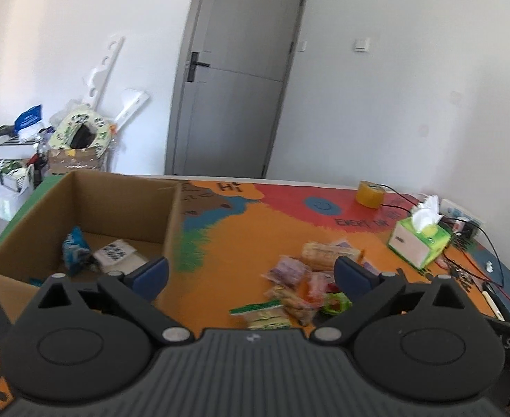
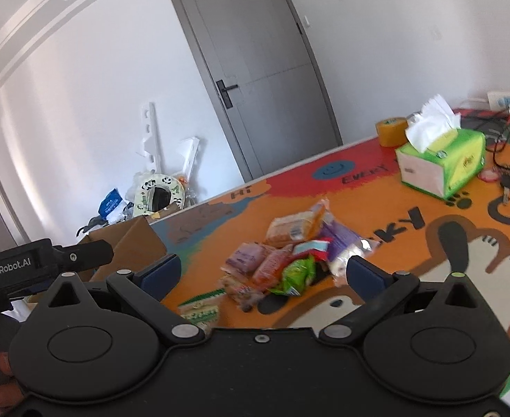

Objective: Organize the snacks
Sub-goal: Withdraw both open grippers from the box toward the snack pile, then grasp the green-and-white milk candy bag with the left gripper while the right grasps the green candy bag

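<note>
Both the left hand-held gripper [image 1: 251, 274] and the right hand-held gripper [image 2: 263, 271] are wide apart, holding nothing. A pile of colourful snack packets [image 2: 289, 257] lies on the orange worktop [image 1: 248, 236]. The brown cardboard box [image 1: 91, 208] sits to its left.

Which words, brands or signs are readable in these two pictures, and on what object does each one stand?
"GenRobot.AI": on the left gripper body, in the right wrist view.
"Hi": on the table mat.
"EVERY": on the mat's red area, the rest hidden or blurred.
Snack packets, tissue box, box's QR label: unreadable.
</note>
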`<state>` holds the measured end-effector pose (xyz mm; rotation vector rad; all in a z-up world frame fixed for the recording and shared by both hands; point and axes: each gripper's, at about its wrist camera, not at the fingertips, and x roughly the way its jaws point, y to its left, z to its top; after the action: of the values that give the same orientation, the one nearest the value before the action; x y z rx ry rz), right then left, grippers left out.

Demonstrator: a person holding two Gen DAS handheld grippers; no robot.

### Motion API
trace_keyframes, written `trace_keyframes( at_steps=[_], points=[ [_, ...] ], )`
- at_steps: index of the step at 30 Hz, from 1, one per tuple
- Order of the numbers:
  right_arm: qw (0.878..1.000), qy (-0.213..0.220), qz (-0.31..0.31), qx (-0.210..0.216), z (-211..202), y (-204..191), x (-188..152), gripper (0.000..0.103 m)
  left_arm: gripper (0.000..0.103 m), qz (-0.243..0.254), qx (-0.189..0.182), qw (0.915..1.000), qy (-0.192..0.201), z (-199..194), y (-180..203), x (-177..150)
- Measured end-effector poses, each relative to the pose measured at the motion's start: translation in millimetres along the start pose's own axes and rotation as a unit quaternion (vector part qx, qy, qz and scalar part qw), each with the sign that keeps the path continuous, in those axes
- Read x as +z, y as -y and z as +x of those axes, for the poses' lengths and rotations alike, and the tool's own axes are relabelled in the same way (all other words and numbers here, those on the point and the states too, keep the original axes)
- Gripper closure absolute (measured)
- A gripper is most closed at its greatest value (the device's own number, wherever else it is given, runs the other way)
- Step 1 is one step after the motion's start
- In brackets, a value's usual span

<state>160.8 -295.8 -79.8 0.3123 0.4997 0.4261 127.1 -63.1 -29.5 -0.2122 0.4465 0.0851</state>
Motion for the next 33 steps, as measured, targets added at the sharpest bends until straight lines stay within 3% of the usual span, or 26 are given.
trace_keyframes(
  at_steps=[8,15,25,33],
  points=[
    [1.0,-0.011,0.005,-0.007,1.5,17.4,-4.2,0.003,0.004,0.001,-0.015,0.9997,-0.021,18.3,20.6,-9.4],
    [0.999,-0.031,0.02,0.0,14.9,25.8,-10.8,0.026,0.011,0.004,-0.029,0.9987,-0.043,33.2,30.2,-21.9],
    [0.998,-0.046,0.039,0.0,41.2,31.3,-15.7,0.036,0.013,-0.007,-0.007,0.997,-0.077,62.4,24.6,-42.3],
    [0.997,-0.055,0.05,0.013,55.1,35.0,-17.7,0.037,0.015,-0.004,0.027,0.9941,-0.105,82.8,22.6,-58.5]
  ],
)
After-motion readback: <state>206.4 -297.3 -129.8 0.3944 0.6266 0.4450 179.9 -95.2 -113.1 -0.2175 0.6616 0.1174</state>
